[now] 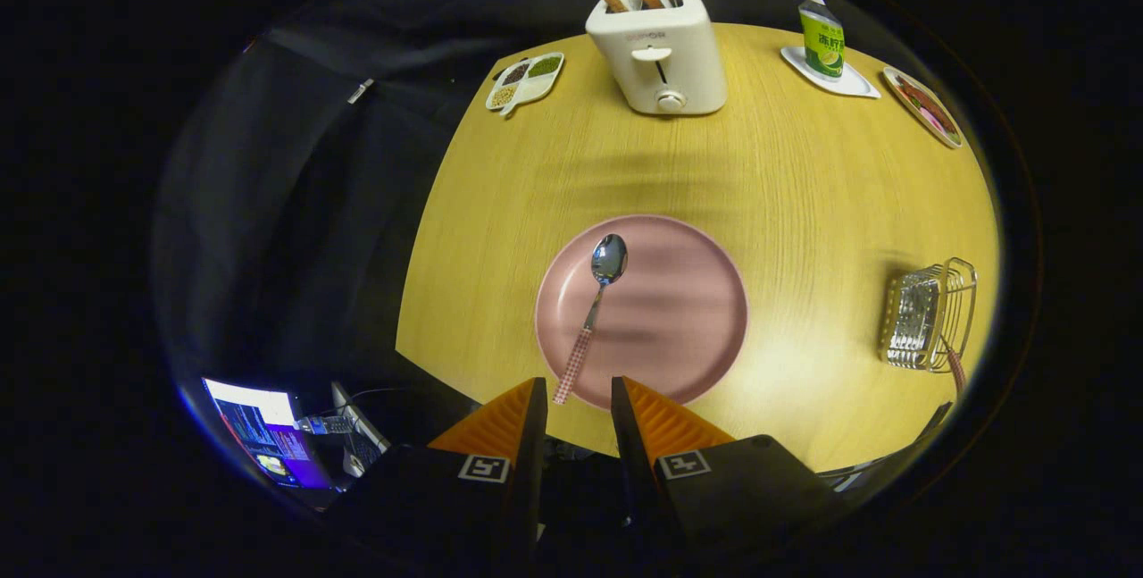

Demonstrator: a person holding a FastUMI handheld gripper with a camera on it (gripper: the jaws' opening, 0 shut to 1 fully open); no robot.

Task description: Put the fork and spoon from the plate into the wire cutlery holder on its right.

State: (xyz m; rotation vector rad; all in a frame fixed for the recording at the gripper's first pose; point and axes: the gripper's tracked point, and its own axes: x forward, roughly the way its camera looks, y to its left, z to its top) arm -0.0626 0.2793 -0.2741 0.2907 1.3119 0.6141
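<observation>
A pink plate point(679, 328) lies on the yellow wooden table just ahead of my fingers. A spoon point(596, 305) with a shiny bowl and a checked red handle rests on the plate's left part, its handle end poking over the rim toward the gap between my fingers. The wire cutlery holder point(929, 314) stands to the right of the plate, near the table's right edge, with a checked handle point(957, 368) sticking out of it. My gripper point(579, 395) is open, hovering above the near rim of the plate, with nothing between its fingers.
A white toaster point(659, 46) with bread slices stands at the far side of the table. A divided snack dish point(525, 80) sits far left; a green drink carton point(821, 40) on a white tray and a patterned plate point(924, 104) sit far right. A lit screen point(263, 439) lies below the table's left edge.
</observation>
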